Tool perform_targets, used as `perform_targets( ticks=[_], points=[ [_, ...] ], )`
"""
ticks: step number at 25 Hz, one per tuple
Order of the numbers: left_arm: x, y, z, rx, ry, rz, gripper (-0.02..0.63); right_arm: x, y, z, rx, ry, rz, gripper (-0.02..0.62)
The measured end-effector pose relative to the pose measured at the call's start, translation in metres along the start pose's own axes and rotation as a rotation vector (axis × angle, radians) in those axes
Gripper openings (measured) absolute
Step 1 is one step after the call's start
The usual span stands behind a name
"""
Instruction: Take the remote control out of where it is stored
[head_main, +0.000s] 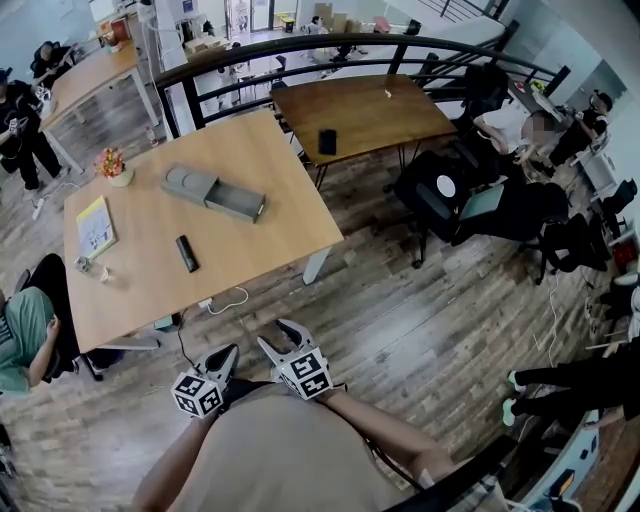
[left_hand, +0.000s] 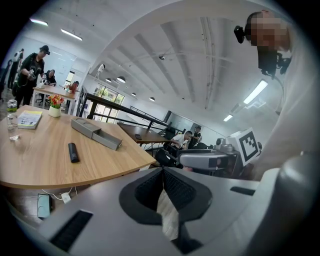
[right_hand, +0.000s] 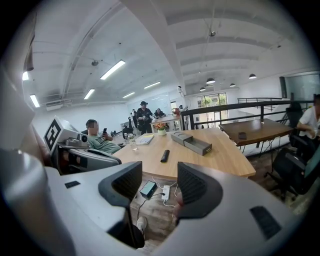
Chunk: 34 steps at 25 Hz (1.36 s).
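Left claw (left_hand: 162, 175) pressed together, right claw (right_hand: 159, 181) spread; remote (head_main: 187, 253) on table (head_main: 262, 160), outside open drawer (head_main: 236, 205).

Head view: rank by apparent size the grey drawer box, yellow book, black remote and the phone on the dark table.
1. grey drawer box, drawer pulled out
2. yellow book
3. black remote and phone: these look about alike, and the phone lies farther from the camera, so I won't rank them.

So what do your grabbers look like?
The left gripper and right gripper are grey, each with two pointed jaws lined with black ribbed pads. Each carries a white cube with black square markers. The top worn is beige.
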<state>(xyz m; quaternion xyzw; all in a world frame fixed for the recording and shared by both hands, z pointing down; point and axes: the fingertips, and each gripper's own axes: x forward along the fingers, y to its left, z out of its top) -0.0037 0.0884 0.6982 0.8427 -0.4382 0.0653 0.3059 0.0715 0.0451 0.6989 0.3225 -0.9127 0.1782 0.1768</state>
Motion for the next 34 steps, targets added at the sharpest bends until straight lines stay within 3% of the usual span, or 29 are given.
perform_targets(
  ticks=[7, 10, 20, 28, 34],
  points=[
    [-0.001, 0.006, -0.002, -0.01, 0.002, -0.001, 0.005, 0.006, 0.003, -0.005, 0.007, 0.026, 0.007, 0.228],
    [-0.006, 0.012, -0.002, -0.015, 0.005, -0.001, 0.005, 0.011, 0.009, -0.007, -0.035, 0.06, 0.006, 0.145],
    [-0.037, 0.059, 0.008, -0.026, 0.007, 0.02, 0.005, 0.054, 0.039, -0.002, -0.025, 0.084, 0.012, 0.127],
    [-0.076, 0.135, 0.055, -0.03, -0.012, 0.021, 0.005, 0.125, 0.066, 0.058, 0.024, 0.05, -0.02, 0.127],
    [-0.12, 0.205, 0.093, -0.042, -0.058, 0.031, 0.005, 0.191, 0.093, 0.108, -0.009, 0.031, -0.035, 0.127]
  ],
)
